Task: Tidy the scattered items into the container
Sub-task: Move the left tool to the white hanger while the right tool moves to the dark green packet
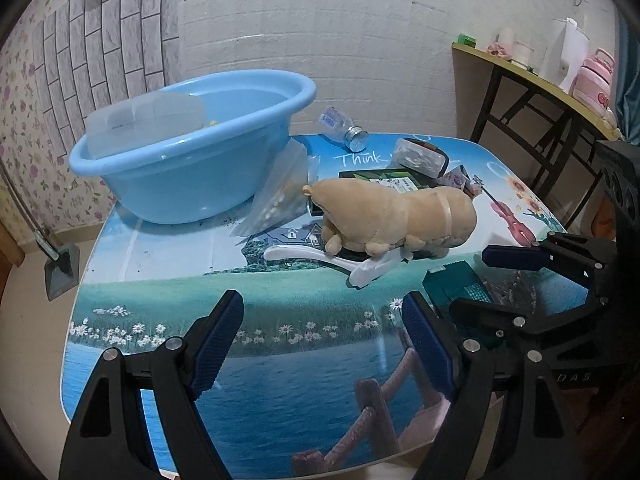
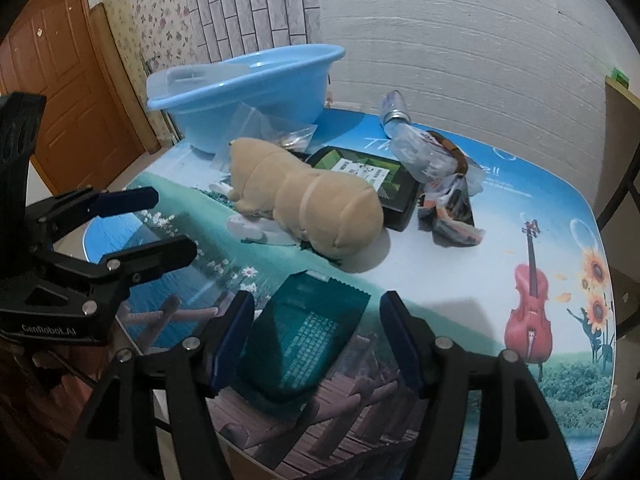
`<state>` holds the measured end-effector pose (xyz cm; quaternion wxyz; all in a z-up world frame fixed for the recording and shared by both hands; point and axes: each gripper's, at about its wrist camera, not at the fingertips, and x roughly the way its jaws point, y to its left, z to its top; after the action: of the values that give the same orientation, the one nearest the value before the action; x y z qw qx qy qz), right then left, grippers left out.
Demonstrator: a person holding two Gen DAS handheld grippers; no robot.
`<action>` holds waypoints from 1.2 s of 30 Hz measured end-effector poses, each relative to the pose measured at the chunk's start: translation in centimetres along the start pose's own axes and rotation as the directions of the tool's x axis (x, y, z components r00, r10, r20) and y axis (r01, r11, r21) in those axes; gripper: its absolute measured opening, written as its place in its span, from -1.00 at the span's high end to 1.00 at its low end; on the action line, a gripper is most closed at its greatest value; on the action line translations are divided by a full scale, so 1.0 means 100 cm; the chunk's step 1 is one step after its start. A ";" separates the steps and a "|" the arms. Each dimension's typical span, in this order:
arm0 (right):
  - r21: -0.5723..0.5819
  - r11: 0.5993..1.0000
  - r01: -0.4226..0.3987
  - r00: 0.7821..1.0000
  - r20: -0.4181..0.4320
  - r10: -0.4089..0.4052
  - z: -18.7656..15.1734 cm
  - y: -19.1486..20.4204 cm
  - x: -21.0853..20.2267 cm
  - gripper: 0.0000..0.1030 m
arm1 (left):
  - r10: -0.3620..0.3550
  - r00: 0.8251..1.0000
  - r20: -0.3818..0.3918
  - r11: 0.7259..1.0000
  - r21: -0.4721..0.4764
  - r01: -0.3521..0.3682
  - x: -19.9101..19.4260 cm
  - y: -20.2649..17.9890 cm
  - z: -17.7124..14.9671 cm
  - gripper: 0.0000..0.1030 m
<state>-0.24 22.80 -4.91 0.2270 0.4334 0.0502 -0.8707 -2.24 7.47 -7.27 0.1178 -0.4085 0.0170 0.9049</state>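
A blue plastic basin stands at the table's far left with a clear plastic lid leaning in it. A tan plush toy lies mid-table on a white comb and a black box. A teal packet lies between the open jaws of my right gripper. My left gripper is open and empty over the table's near edge. A clear bag, a small bottle and snack wrappers lie scattered.
The table has a printed landscape top and rounded edges. A side table with a pink flask and cups stands at the right. A wooden door is at the left. White and patterned walls stand close behind the table.
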 end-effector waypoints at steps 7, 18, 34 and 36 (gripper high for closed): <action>-0.010 0.998 0.057 0.998 -0.012 -0.057 -0.002 -0.004 0.004 -0.38 | -0.016 1.000 -0.007 1.000 0.009 0.016 0.013 -0.006 0.007 -0.58; 0.092 0.991 0.093 0.996 -0.017 -0.092 -0.002 -0.034 -0.001 -0.38 | -0.083 0.996 -0.025 0.993 0.077 0.085 0.030 -0.021 0.013 -0.15; 0.020 0.999 0.026 0.999 -0.032 -0.025 -0.005 -0.010 0.001 -0.38 | -0.149 0.989 -0.027 0.986 0.077 0.150 0.031 -0.015 0.009 0.75; 0.015 1.000 0.020 0.999 -0.033 -0.019 -0.004 -0.009 0.001 -0.38 | -0.147 0.989 -0.023 0.986 0.070 0.148 0.028 -0.012 0.007 0.77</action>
<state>-0.38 23.73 -5.33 0.2144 0.4487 0.0516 -0.8660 -4.27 9.31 -8.75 0.1989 -0.4124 0.0201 0.8888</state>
